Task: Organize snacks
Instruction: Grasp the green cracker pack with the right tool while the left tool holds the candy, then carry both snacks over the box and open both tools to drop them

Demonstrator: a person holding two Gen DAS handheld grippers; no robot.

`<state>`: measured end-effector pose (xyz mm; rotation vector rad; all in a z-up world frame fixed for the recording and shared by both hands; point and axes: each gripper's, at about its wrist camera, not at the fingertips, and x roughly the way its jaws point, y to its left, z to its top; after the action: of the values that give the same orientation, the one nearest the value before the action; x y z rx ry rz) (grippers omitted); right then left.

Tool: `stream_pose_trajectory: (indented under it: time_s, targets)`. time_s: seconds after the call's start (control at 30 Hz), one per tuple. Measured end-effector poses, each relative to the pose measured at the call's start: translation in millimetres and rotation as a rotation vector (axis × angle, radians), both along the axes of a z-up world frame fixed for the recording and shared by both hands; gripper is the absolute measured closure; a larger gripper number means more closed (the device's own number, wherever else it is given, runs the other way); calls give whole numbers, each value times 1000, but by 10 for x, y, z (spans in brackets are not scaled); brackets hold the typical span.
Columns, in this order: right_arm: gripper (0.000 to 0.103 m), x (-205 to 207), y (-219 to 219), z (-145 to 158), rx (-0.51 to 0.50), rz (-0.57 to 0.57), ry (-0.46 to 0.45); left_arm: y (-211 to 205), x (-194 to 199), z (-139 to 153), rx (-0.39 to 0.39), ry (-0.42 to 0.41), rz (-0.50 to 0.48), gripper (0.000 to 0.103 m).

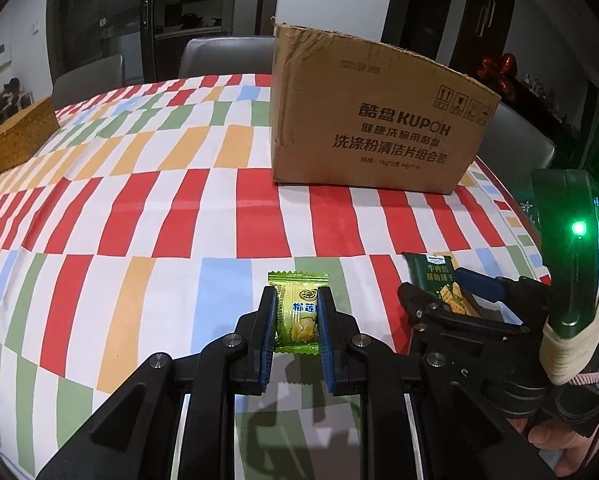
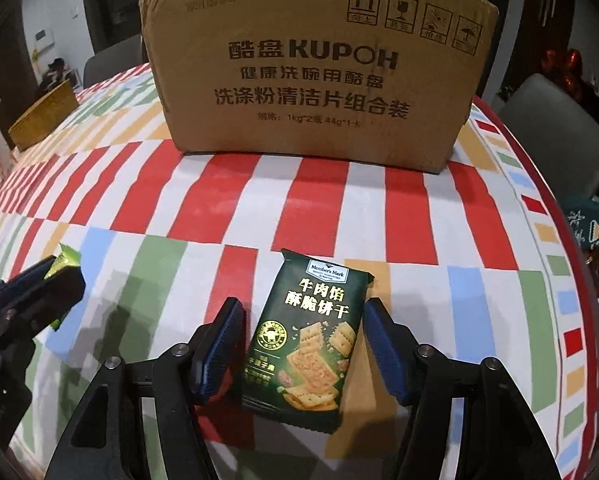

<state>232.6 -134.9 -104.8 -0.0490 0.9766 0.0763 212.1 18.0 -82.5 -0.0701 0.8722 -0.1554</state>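
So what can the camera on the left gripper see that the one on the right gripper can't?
Only the left view shows the face of the yellow-green candy packet clamped in the left gripper, and the green light on the other tool. Only the right view shows the whole dark green cracker packet lying between the right gripper's open jaws, untouched. Both show the cardboard box, the woven basket and the checked tablecloth.
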Motion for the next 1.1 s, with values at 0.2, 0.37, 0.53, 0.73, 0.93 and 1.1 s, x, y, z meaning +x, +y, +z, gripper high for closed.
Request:
stream_pose_trajectory:
  time_s: [0.2, 0.37, 0.53, 0.73, 0.93, 1.1]
  targets:
    - [56, 12, -9, 32, 9, 17, 3, -33, -13, 33, 3, -2, -7, 83]
    - [57, -38, -51, 125, 22, 28, -20, -74, -23, 119, 9, -13, -16, 83]
    - [56, -87, -124, 340, 35, 36, -69, -115, -39, 252, 6, -32, -19, 83]
    - [56, -166, -256, 657, 75, 35, -141, -202, -85, 544, 2, -99, -30, 83]
    - [56, -260, -364, 1033, 108, 39, -226, -251, -86, 840, -21, -154, -36, 83]
    - [56, -300, -457, 1345, 123, 43, -304, -297, -71, 1084, -22, -200, -47, 83]
